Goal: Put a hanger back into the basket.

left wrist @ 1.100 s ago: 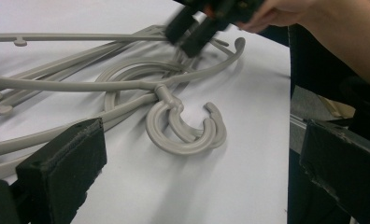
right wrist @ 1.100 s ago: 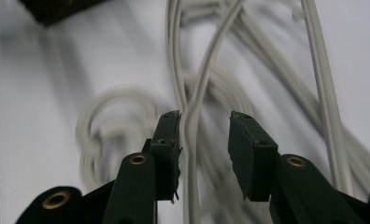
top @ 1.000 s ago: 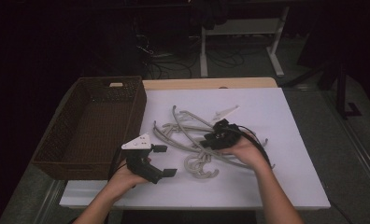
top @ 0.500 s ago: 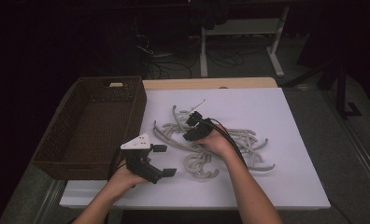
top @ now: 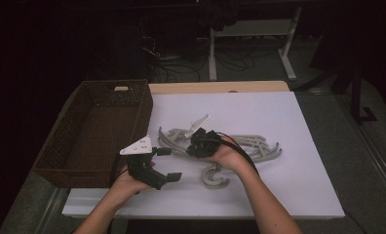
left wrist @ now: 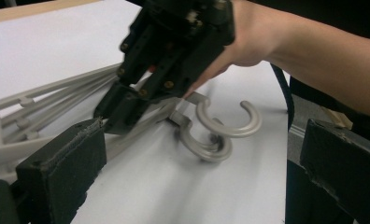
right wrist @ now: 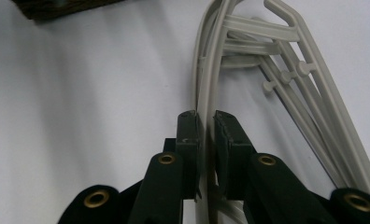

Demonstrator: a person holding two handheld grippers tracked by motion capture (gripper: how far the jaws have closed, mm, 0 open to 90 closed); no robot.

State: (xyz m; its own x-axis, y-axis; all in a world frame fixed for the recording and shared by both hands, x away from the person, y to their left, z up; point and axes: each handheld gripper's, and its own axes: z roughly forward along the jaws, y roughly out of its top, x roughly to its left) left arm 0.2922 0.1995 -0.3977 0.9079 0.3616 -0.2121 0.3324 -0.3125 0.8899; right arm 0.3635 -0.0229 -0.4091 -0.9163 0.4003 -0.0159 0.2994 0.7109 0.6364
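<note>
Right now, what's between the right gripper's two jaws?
The right gripper has its jaws closed on a grey hanger arm, seen in the right gripper view.

Wicker basket [top: 108,122] walls off the left; hangers [top: 259,146] clutter mid-table; far white tabletop [top: 249,107] lies open.

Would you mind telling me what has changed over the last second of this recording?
The right gripper moved left across the pile of grey hangers and now has its jaws closed on the arm of one hanger. The left gripper stayed open near the table's front edge, beside the brown basket, which did not move.
</note>
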